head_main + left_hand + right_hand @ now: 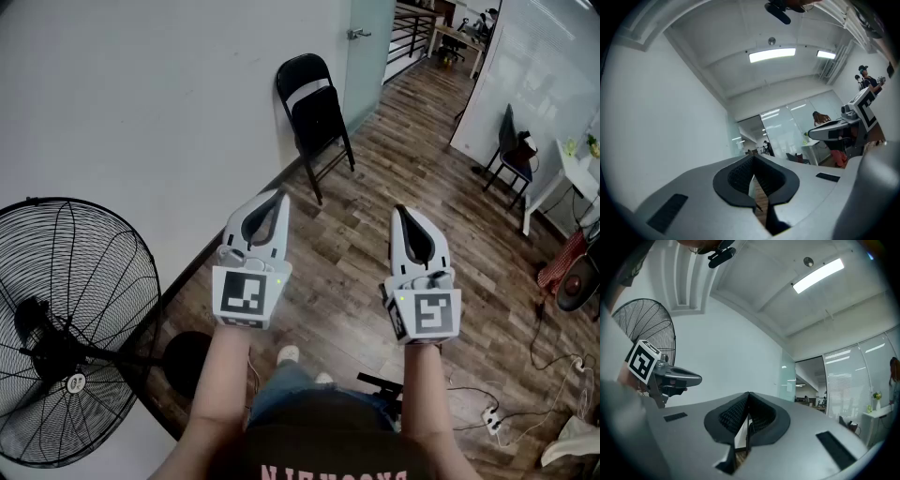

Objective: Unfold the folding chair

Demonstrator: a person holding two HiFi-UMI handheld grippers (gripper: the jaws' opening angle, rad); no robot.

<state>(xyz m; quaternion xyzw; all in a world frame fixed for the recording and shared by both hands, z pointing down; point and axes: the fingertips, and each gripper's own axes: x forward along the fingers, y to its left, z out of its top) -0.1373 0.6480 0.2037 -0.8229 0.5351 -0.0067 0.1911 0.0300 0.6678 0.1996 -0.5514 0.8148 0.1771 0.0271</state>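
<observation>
Black pedestal fan (58, 345) by the white wall (141, 94); wooden floor (347, 253), white table (566, 172) far right.

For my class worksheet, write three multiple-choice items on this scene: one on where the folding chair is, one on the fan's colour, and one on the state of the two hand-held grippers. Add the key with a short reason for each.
1. Where is the folding chair?
A) lying flat
B) leaning on the wall
C) held up in the air

2. What colour is the fan?
A) white
B) red
C) black

3. In what state are the left hand-held gripper and the right hand-held gripper?
A) both shut and empty
B) both wide open
C) both clamped on the chair

Key:
1 B, it stands folded against the white wall.
2 C, its cage, motor and base are all black.
3 A, in each gripper view the jaws meet with nothing between them.
</observation>
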